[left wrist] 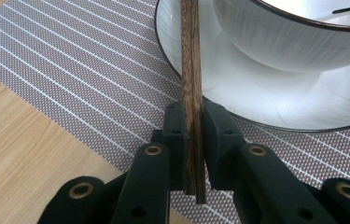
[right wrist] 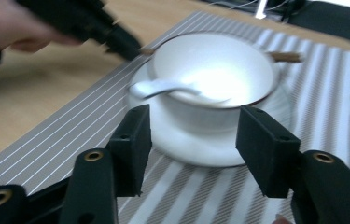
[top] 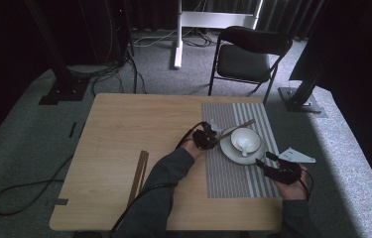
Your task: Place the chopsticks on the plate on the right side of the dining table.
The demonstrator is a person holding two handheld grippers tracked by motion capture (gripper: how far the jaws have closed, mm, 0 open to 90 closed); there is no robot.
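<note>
Nearest me, my right gripper (top: pixel 273 161) hovers with its jaws spread wide and nothing between them, aimed at the white bowl (top: pixel 245 138), I think ready to steady it. A pair of chopsticks (top: pixel 138 174) lies loose on the bare table (top: pixel 119 124) to the left. Farther in, my left gripper (left wrist: pixel 192 122) is clenched on another chopstick pair (left wrist: pixel 191 70), laying it across the plate (left wrist: pixel 238 93) on the striped placemat (top: pixel 233 173), probably to set a place
</note>
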